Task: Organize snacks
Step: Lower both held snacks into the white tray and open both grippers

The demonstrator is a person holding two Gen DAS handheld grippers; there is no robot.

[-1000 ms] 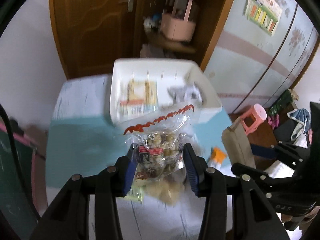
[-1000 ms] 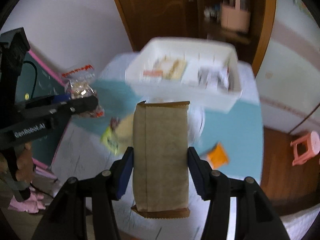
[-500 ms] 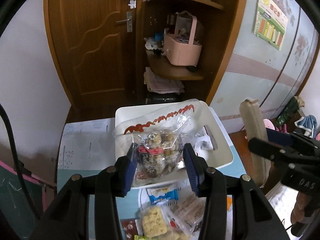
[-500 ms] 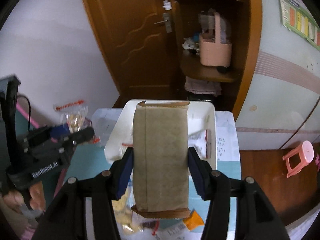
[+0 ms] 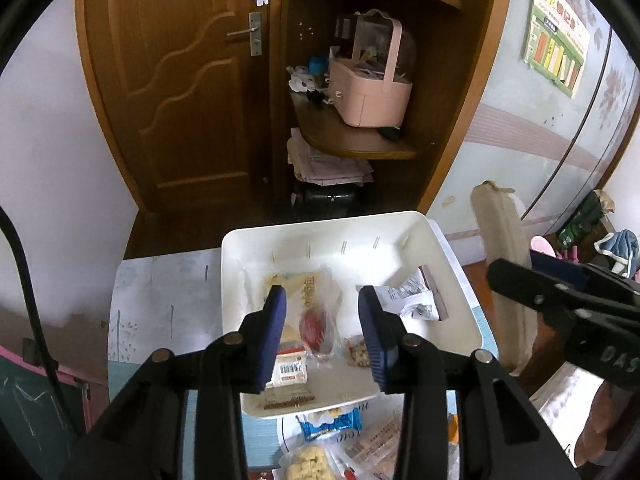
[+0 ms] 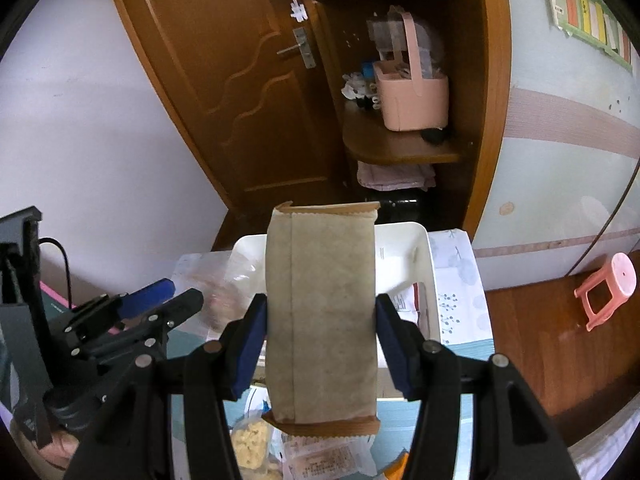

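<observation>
**Snack packets going into white bin**

Lying in the white bin [image 5: 448, 264]: a clear snack bag [image 5: 320, 320]. Hovering above, closing on nothing: left gripper [image 5: 323, 330]. Clenching a tan packet [image 6: 322, 312] upright, right of the bin: right gripper [image 6: 320, 342].

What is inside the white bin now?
In the white bin lie a yellow packet, a red packet, a barcode packet and white wrappers. The left claw covers part of them.
</observation>
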